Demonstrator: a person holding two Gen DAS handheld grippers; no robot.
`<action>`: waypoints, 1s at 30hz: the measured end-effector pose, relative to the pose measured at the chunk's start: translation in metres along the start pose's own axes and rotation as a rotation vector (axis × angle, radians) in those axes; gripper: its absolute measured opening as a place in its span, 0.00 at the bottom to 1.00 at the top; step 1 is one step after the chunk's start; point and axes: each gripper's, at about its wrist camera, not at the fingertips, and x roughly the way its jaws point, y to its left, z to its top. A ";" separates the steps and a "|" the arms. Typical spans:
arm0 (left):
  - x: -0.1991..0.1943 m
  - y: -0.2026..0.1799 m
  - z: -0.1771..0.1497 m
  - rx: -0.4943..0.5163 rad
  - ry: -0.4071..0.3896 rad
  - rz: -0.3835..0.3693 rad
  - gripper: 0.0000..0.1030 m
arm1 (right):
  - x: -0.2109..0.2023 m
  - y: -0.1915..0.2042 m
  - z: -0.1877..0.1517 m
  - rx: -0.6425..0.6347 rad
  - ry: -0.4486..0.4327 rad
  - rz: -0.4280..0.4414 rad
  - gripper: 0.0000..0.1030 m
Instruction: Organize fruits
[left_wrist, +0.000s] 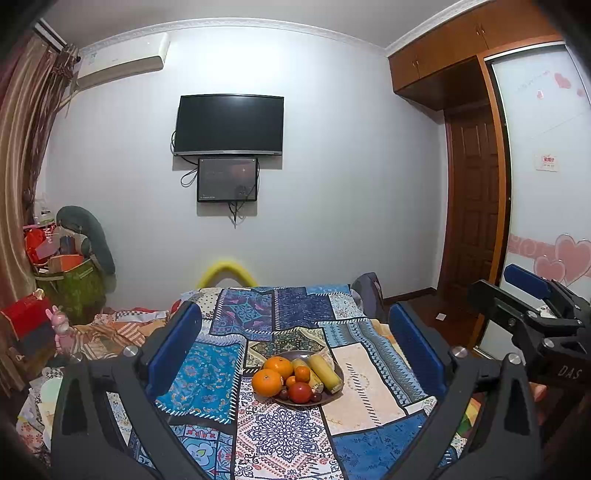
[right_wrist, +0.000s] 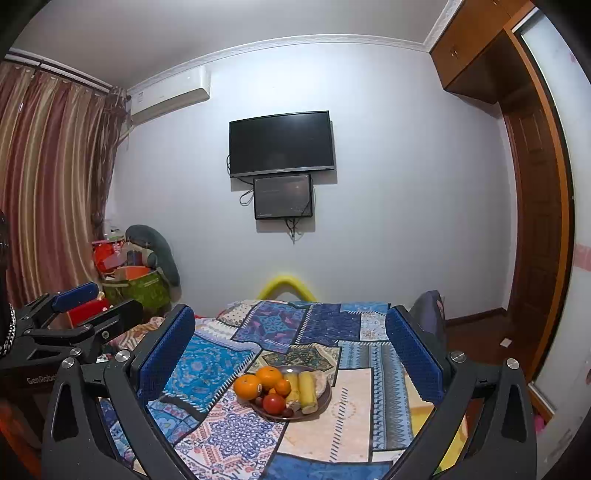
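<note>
A dark round plate of fruit sits on the patchwork cloth. It holds two large oranges, a small orange, a red apple, two yellow corn cobs and dark grapes. My left gripper is open and empty, held above and short of the plate. My right gripper is open and empty too, framing the same plate. The right gripper shows at the right edge of the left wrist view; the left gripper shows at the left of the right wrist view.
The cloth-covered table reaches toward the white back wall with a TV. A yellow curved bar and a dark chair back stand at its far edge. Clutter and boxes fill the left; a wardrobe stands right.
</note>
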 end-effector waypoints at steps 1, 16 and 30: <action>0.000 0.000 0.000 0.000 0.000 0.000 1.00 | 0.000 0.000 0.000 0.000 0.000 0.000 1.00; 0.002 0.000 0.001 -0.006 0.014 -0.030 1.00 | -0.002 -0.001 0.000 -0.002 -0.003 -0.001 1.00; 0.005 0.001 -0.001 -0.010 0.029 -0.050 1.00 | -0.001 -0.002 -0.001 -0.005 0.002 0.000 1.00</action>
